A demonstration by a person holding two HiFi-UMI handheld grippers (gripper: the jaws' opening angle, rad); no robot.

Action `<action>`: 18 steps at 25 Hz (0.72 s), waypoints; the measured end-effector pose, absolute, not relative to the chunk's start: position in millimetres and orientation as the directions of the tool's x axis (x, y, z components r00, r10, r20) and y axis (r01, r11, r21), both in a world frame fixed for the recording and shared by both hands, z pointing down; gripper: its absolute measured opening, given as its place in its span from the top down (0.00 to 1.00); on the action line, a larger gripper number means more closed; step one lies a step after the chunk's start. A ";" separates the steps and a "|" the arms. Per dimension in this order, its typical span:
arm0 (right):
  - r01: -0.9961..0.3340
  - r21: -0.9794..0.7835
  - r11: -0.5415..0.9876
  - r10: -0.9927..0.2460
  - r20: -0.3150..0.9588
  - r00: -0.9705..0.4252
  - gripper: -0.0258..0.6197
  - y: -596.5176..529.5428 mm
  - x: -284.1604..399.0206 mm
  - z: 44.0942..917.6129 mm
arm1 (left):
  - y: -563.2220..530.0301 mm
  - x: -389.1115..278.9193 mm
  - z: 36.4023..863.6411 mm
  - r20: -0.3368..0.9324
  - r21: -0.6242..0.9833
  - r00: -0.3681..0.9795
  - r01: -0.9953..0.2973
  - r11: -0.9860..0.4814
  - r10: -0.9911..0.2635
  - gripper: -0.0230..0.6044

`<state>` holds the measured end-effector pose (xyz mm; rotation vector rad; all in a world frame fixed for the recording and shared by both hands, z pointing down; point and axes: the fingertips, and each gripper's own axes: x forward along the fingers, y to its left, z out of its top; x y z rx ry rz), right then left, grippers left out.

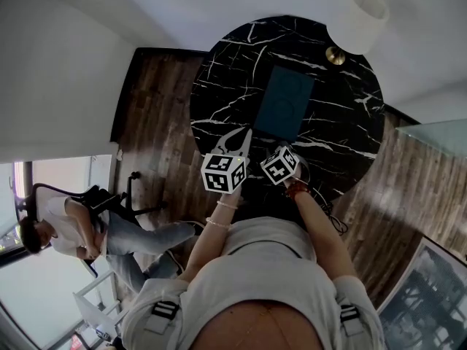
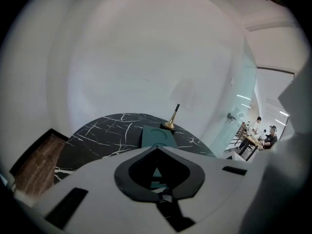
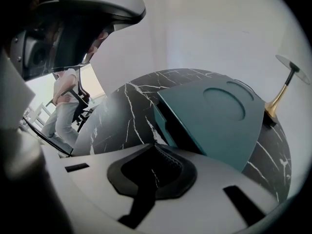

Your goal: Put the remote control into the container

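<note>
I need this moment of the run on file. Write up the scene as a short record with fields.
table: round black marble table
container: teal container near the table's middle, flat top with a round recess
remote control: seen in no view
lamp: lamp with brass base, beyond the container
left gripper: left gripper, jaws together, empty, pointing towards the container
right gripper: right gripper, jaws together, empty, by the container's near corner
bystander: person seated away from the table
</note>
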<state>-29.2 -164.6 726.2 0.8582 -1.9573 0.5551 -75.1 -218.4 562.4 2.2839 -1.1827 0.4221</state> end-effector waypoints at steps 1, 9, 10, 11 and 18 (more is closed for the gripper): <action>-0.753 -0.041 0.656 -0.351 0.867 -0.353 0.94 -167.1 -28.5 726.2 | -220.4 -74.8 562.6 0.497 0.310 0.568 -0.822 -0.477 -0.656 0.95; -0.753 -0.046 0.657 -0.349 0.867 -0.357 0.94 -172.6 -30.3 727.8 | -230.9 -69.4 566.9 0.508 0.310 0.573 -0.818 -0.484 -0.644 0.95; -0.751 -0.050 0.658 -0.346 0.866 -0.360 0.94 -172.6 -30.9 727.5 | -231.4 -68.9 567.4 0.508 0.311 0.574 -0.818 -0.485 -0.642 0.95; -0.750 -0.057 0.659 -0.343 0.865 -0.367 0.94 -172.5 -31.3 726.9 | -231.5 -68.2 567.7 0.509 0.311 0.575 -0.817 -0.486 -0.640 0.95; -0.783 -0.168 0.598 -0.414 0.772 -0.482 0.94 -180.7 -33.0 691.4 | -231.3 -60.6 568.5 0.509 0.314 0.584 -0.810 -0.496 -0.632 0.95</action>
